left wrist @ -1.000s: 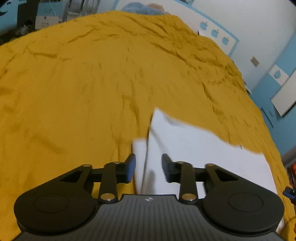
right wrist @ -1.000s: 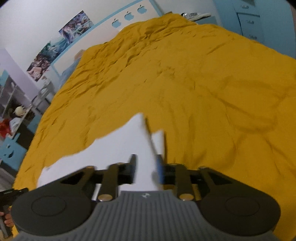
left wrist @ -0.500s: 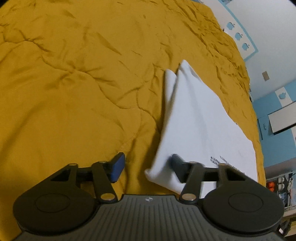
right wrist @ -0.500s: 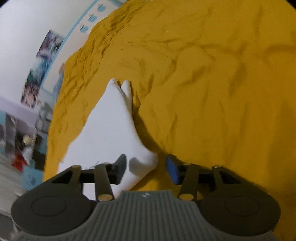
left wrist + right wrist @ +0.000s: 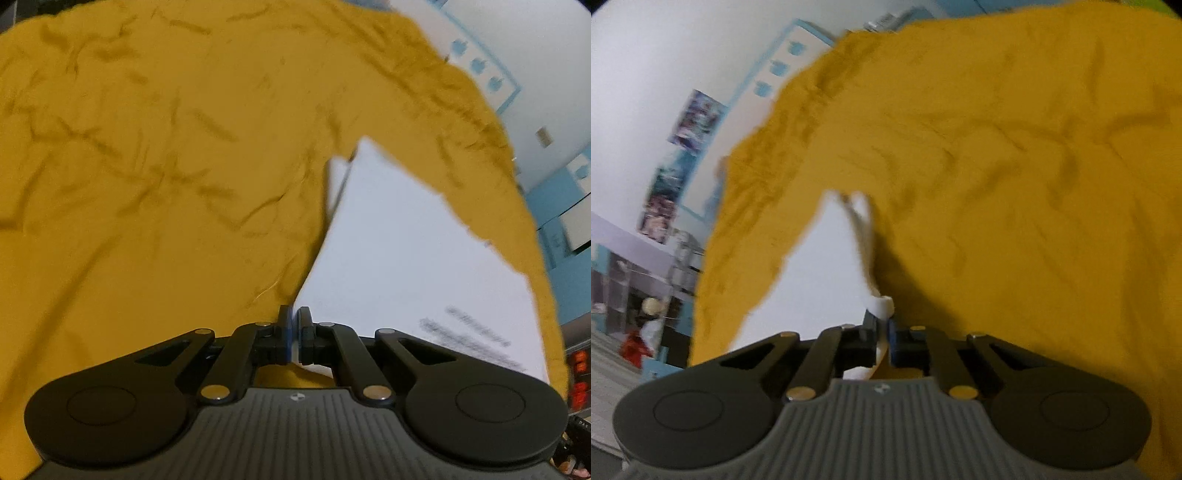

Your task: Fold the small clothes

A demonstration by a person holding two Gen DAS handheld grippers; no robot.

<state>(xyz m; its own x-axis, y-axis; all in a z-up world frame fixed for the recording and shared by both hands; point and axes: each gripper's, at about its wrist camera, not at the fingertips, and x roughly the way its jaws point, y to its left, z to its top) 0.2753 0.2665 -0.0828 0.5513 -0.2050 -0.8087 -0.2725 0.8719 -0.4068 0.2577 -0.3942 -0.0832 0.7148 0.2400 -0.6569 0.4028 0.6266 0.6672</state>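
- A rumpled mustard-yellow bedspread (image 5: 155,177) is filling both views, running from the near edge up to the far wall.
- A white garment (image 5: 399,258) is lying on it, folded into a long flat panel and tapering to two small points at its far end (image 5: 857,201); it is sitting to the right in the left wrist view and to the left in the right wrist view.
- Dark printed lines (image 5: 469,336) are showing on the cloth's near right part, too blurred to read.
- The left gripper (image 5: 294,332) is pinching the garment's near left edge, its jaws drawn together on a thin strip of cloth.
- The right gripper (image 5: 882,334) is clamping the near right corner, with a white bunch (image 5: 881,306) bulging just above its closed jaws.
- Only the right wrist view is showing posters (image 5: 696,120) on the white wall and shelving (image 5: 635,280) at far left.
- Only the left wrist view is showing the printing and a blue cabinet (image 5: 569,236) at right.
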